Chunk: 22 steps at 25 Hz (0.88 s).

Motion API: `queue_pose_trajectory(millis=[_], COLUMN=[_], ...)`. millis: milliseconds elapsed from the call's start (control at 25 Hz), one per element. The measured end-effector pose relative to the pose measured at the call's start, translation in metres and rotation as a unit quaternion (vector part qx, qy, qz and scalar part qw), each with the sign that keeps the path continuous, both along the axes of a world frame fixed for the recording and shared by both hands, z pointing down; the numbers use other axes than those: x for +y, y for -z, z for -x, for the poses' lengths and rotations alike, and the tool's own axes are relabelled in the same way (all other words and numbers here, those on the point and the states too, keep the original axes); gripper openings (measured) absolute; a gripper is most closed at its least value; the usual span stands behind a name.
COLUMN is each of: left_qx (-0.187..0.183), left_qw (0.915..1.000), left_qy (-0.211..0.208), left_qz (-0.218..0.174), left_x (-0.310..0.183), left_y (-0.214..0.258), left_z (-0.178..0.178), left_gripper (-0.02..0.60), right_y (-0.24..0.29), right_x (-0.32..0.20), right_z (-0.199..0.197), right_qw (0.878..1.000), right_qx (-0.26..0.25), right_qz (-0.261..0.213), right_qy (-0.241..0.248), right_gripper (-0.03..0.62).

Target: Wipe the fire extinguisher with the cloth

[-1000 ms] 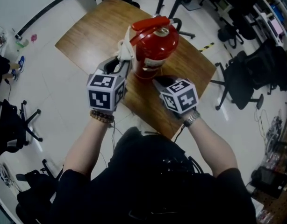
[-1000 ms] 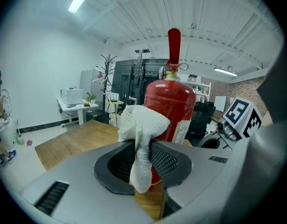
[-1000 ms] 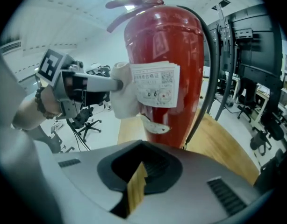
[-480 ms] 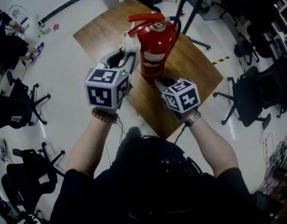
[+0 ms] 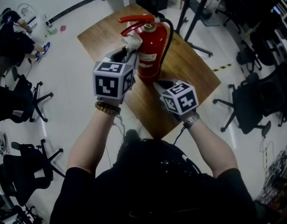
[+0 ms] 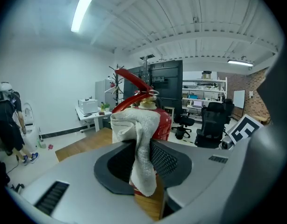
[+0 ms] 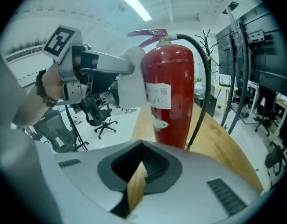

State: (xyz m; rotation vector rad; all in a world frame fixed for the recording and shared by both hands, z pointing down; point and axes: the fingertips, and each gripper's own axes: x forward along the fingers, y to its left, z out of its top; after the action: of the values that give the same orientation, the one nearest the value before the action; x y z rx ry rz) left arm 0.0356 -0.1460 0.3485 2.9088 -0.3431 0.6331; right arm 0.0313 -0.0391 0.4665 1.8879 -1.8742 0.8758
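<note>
A red fire extinguisher [image 5: 150, 50] [image 7: 169, 87] [image 6: 163, 121] stands upright on the wooden table [image 5: 195, 69]. Its black hose [image 5: 168, 34] [image 7: 205, 92] loops down the right side. My left gripper [image 5: 129, 51] [image 6: 144, 139] [image 7: 127, 68] is shut on a white cloth [image 5: 132, 42] [image 6: 136, 139] [image 7: 132, 85]. It holds the cloth against the cylinder's upper left side, just under the red handle. The right gripper [image 5: 160, 84] [image 7: 142, 161] is shut with nothing in it. It hovers low in front of the extinguisher's base, apart from it.
The table's near corner [image 5: 155, 134] lies just in front of the person's body. Black office chairs stand at the right [image 5: 248, 108] and left [image 5: 24, 94] on the pale floor. A metal stand [image 5: 192, 17] rises behind the table.
The left gripper has moved up the extinguisher's left side with the cloth. The right gripper has risen slightly and stayed shut.
</note>
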Motion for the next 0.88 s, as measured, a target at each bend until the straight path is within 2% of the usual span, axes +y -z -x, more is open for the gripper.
queue_pose_trajectory(millis=[240, 360, 600, 880], left_qx=[-0.026, -0.028, -0.061, -0.075], left_qw=[0.9995, 0.9991, 0.9971, 0.9953], left_qy=[0.013, 0.023, 0.041, 0.058], left_qz=[-0.015, -0.021, -0.019, -0.02], left_x=[0.003, 0.002, 0.005, 0.009], left_y=[-0.017, -0.022, -0.05, -0.074], left_z=[-0.006, -0.009, -0.006, -0.004], left_gripper=[0.091, 0.091, 0.091, 0.091], right_y=[-0.006, -0.006, -0.008, -0.001], right_x=[0.017, 0.021, 0.033, 0.039], right_z=[-0.009, -0.012, -0.015, -0.014], right_qw=[1.0, 1.0, 1.0, 0.999], right_qx=[-0.003, -0.004, -0.004, 0.007], right_qz=[0.003, 0.002, 0.002, -0.001], right_qy=[0.002, 0.007, 0.02, 0.046], right_gripper=[0.023, 0.023, 0.023, 0.023])
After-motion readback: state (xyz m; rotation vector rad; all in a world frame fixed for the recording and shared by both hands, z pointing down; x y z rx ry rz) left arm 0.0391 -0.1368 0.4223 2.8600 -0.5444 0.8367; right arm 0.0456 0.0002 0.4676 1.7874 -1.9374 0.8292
